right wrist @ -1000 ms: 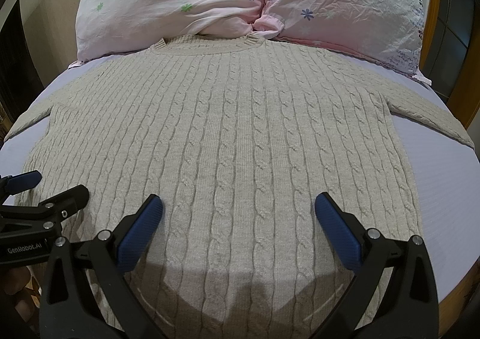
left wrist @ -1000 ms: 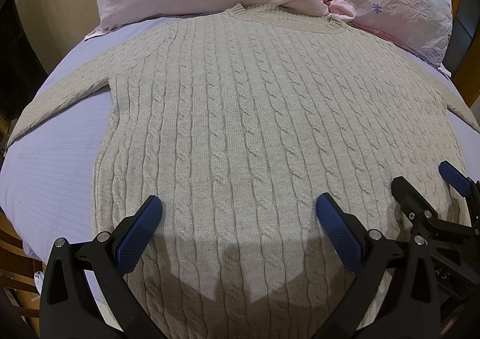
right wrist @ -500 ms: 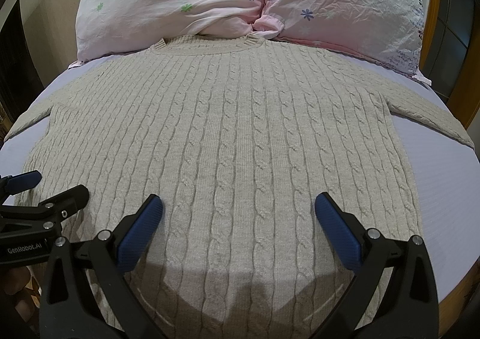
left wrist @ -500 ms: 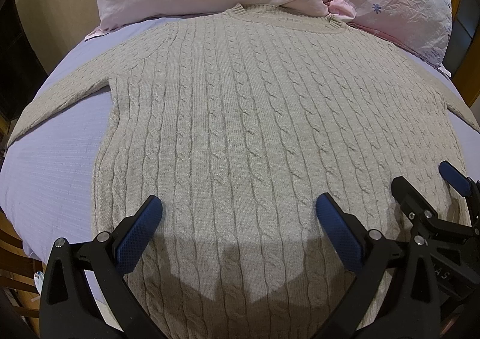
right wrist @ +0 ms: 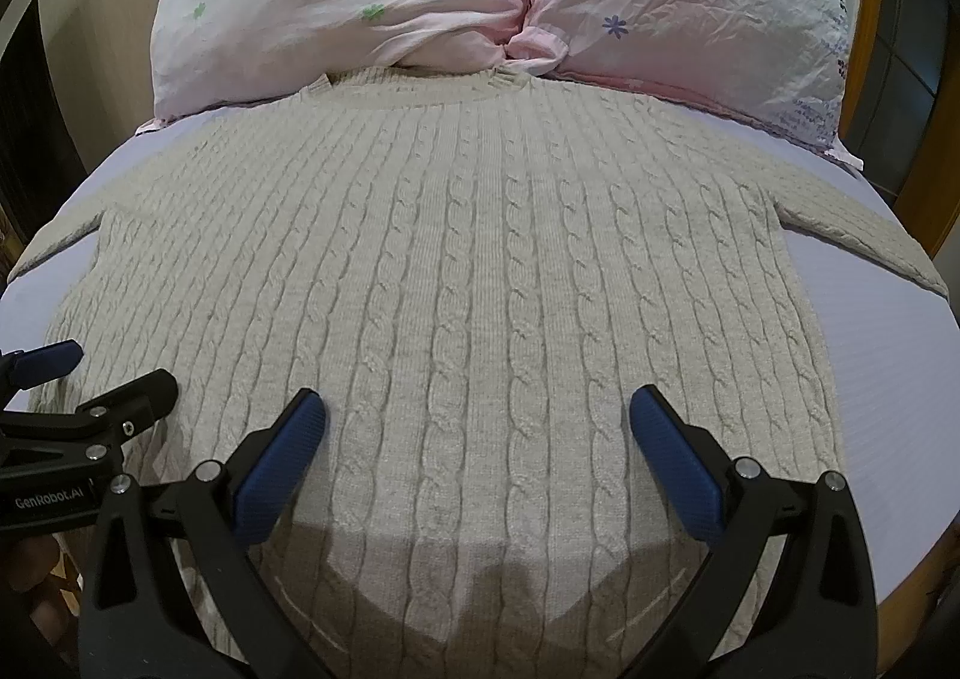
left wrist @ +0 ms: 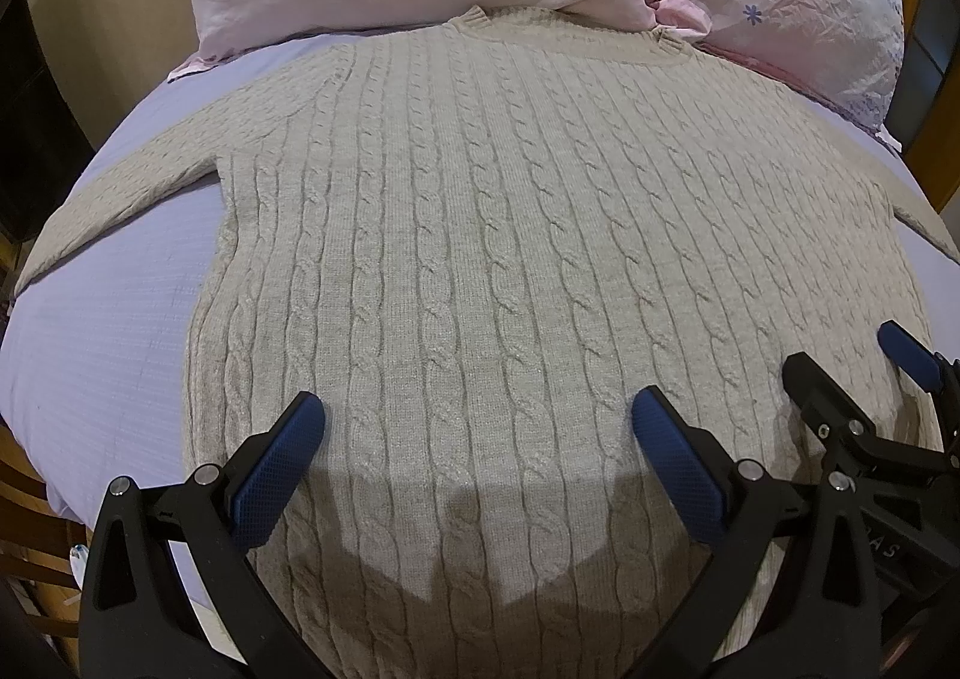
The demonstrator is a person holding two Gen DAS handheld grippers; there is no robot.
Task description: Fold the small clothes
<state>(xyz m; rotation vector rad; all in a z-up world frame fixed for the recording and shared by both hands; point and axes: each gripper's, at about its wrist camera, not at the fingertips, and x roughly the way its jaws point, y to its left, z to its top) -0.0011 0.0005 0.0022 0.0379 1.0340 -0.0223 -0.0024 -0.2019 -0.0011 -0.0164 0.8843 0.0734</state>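
A beige cable-knit sweater [left wrist: 510, 235] lies flat and face up on the lilac bed sheet [left wrist: 102, 343], collar toward the pillows, sleeves spread to both sides. It also fills the right wrist view [right wrist: 480, 271]. My left gripper [left wrist: 477, 430] is open and empty, hovering above the sweater's lower left part. My right gripper [right wrist: 477, 430] is open and empty above the lower right part. Each gripper shows in the other's view: the right one [left wrist: 858, 373] at the right edge, the left one [right wrist: 102, 373] at the left edge.
Two pink floral pillows [right wrist: 372, 0] [right wrist: 708, 6] lie at the head of the bed, touching the collar. A wooden bed frame [right wrist: 924, 181] runs along the right side. The sheet [right wrist: 870, 379] is bare beside the sweater. Dark furniture [left wrist: 30, 138] stands at the left.
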